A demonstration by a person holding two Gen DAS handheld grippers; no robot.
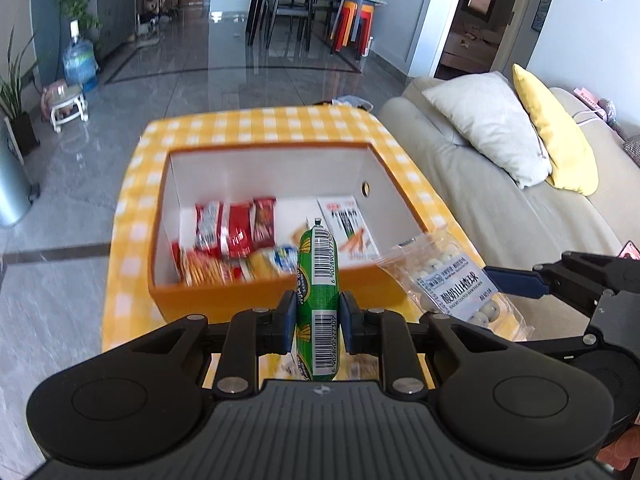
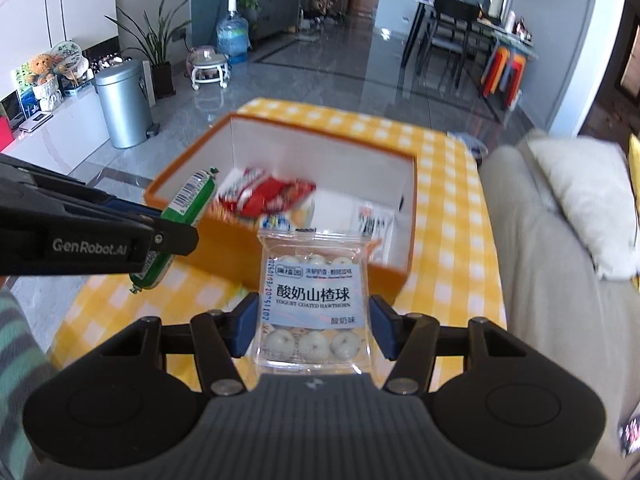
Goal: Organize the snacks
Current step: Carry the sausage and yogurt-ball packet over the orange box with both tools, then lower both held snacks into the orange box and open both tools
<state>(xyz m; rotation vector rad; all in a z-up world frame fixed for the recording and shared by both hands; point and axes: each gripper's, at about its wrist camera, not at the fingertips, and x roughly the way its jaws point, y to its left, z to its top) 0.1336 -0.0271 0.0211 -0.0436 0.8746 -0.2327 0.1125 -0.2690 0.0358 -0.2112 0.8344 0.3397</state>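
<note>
My left gripper (image 1: 316, 312) is shut on a green corn sausage (image 1: 318, 280), which stands upright between the blue pads. The same sausage (image 2: 188, 204) shows in the right wrist view, clamped by the left gripper (image 2: 168, 236). My right gripper (image 2: 312, 320) is shut on a clear pack of yogurt hawthorn balls (image 2: 312, 300); that pack (image 1: 448, 280) also appears at the right of the left wrist view. Both are held above the near side of an orange box (image 1: 276, 288) that holds red snack packets (image 1: 236, 228), crackers (image 1: 208, 268) and a white carton (image 1: 348, 224).
The box (image 2: 224, 236) sits on a low table under a yellow checked cloth (image 1: 132, 216). A beige sofa (image 1: 500, 208) with a white cushion (image 1: 488, 128) and a yellow one (image 1: 556, 136) runs along the right. A metal bin (image 2: 122, 104) and a water jug (image 2: 232, 38) stand on the tiled floor.
</note>
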